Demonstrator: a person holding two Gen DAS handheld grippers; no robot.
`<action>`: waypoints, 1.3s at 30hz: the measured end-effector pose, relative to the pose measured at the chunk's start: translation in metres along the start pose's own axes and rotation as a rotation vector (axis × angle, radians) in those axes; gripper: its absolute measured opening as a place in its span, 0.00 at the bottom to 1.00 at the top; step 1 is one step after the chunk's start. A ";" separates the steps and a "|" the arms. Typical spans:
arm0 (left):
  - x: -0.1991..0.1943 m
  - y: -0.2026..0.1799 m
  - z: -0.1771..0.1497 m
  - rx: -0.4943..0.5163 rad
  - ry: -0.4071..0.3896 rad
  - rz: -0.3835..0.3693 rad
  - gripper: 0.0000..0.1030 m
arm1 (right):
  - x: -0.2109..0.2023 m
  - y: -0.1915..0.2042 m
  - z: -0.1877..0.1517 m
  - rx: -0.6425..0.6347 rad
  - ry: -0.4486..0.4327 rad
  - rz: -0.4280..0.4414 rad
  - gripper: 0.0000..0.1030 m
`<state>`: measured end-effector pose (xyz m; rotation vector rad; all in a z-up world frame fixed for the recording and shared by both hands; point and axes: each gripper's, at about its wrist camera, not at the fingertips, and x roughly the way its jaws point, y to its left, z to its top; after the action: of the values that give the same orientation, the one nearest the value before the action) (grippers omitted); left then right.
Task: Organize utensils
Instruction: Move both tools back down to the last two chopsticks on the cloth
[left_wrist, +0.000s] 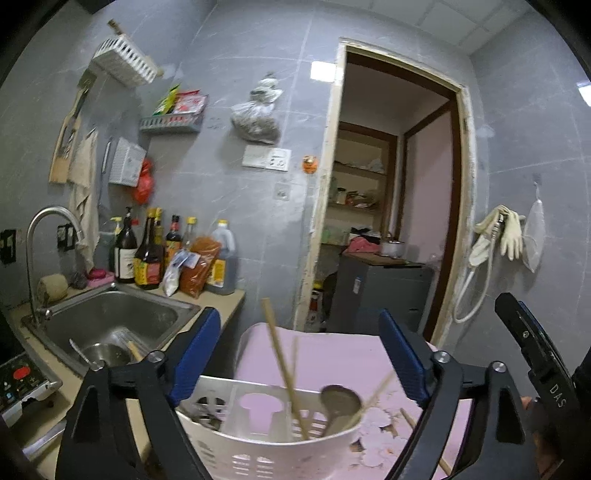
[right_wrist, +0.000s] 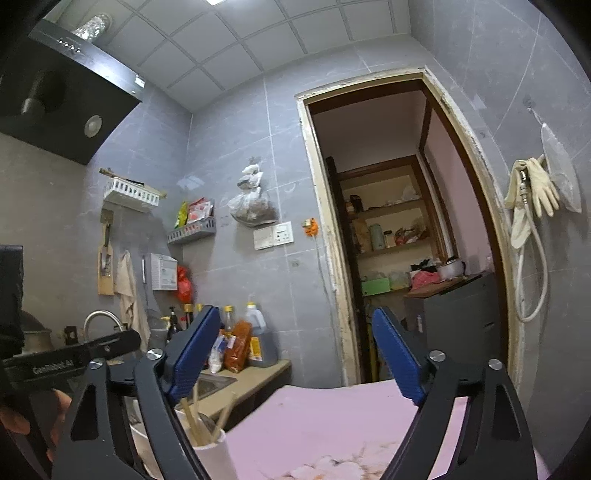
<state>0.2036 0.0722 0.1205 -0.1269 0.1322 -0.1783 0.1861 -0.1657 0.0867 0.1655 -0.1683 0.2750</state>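
The left gripper is hanging over a white plastic utensil basket with slots, and its two blue fingers are standing wide apart, holding nothing. The basket is sitting on a pink table top at 6 o'clock in the left wrist view. Inside the basket, light wooden chopsticks are leaning up toward 11 o'clock, and a grey metal spoon is resting beside them, bowl end up. One more wooden chopstick is lying on the table at 4 o'clock, just outside the basket.

The right gripper is also pointing over the pink table top, with its blue fingers spread wide and nothing between them. In this view the basket is showing at 7 o'clock, with chopsticks poking out.

A shiny steel sink is sitting at 9 o'clock in the left view, with more chopsticks and a spoon lying inside it. Dark sauce bottles are standing behind it.
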 end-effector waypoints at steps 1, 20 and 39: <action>-0.001 -0.007 -0.001 0.010 -0.004 -0.010 0.87 | -0.004 -0.004 0.001 -0.007 0.001 -0.006 0.89; 0.008 -0.088 -0.053 0.106 0.129 -0.170 0.92 | -0.067 -0.076 -0.001 -0.111 0.115 -0.140 1.00; 0.063 -0.132 -0.118 0.132 0.537 -0.280 0.92 | -0.074 -0.120 -0.050 -0.110 0.598 -0.068 0.93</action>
<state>0.2258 -0.0812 0.0147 0.0378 0.6385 -0.4984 0.1569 -0.2890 0.0071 -0.0252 0.4141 0.2367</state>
